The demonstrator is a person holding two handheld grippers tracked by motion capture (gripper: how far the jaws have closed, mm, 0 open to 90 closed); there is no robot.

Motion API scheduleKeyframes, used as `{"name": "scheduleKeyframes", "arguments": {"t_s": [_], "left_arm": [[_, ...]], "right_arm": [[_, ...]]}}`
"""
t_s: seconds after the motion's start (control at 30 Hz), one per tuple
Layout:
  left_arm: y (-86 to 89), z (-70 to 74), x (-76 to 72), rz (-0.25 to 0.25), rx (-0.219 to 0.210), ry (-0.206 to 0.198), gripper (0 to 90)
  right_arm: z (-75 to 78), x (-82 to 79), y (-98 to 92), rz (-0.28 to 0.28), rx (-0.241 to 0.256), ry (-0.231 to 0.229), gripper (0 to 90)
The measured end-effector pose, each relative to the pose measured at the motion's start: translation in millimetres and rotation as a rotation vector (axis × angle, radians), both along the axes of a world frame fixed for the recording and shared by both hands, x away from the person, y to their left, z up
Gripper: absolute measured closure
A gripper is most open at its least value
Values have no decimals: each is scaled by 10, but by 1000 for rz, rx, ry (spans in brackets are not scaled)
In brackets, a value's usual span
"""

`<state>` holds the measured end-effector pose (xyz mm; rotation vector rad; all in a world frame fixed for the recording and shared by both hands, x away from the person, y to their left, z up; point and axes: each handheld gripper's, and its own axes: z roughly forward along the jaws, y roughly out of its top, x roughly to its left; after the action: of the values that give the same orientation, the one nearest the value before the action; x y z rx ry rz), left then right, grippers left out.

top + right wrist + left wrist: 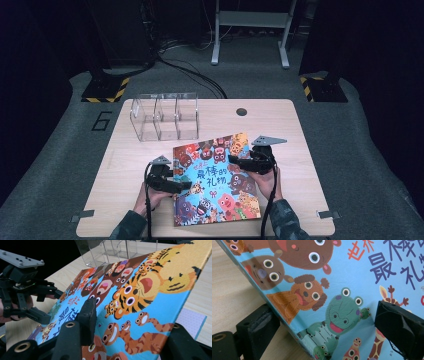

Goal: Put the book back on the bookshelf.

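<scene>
A picture book with a blue cover full of cartoon animals lies near the front of the wooden table. My left gripper is at its left edge, open. In the left gripper view one jaw sits beside and below that edge and the other over the cover. My right gripper is at the book's right edge, open. In the right gripper view the cover slopes up between its jaws, with a pale dotted page showing beneath. The left gripper shows across the book.
A clear acrylic organizer with three compartments stands at the table's back left, just beyond the book. A small round hole is in the tabletop at the back. Cables and a stand's feet lie on the floor beyond the table.
</scene>
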<state>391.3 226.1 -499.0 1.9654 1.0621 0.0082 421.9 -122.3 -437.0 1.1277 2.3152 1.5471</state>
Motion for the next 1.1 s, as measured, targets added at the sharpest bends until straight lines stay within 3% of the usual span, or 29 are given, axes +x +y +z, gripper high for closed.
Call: {"name": "scheduleKeyframes", "arguments": {"t_s": [0.13,0.23,0.37,0.43,0.47,0.5,0.63,0.97,1.1], "left_arm": [[34,35,-13,13,-9,-15,108],[40,59,-20,23,-2,-22,140],[71,91,-29,12,15,-69,171],[69,103,-49,20,4,-56,186],[71,108,-55,36,-2,-71,216],[71,108,-55,36,-2,-71,236],[73,158,-79,26,39,-122,290],[86,200,-110,26,60,-168,326],[104,240,-137,16,58,-176,359]], "right_arm": [[23,18,12,-24,0,53,528],[28,14,10,-31,2,61,527],[49,11,10,-48,-1,90,513],[44,28,-1,-48,4,106,512],[28,41,-14,-58,10,137,507],[28,41,-14,-58,10,137,507],[-43,89,-51,-105,2,196,465],[-10,102,-56,-115,-19,218,447],[-5,111,-36,-119,-54,218,413]]}}
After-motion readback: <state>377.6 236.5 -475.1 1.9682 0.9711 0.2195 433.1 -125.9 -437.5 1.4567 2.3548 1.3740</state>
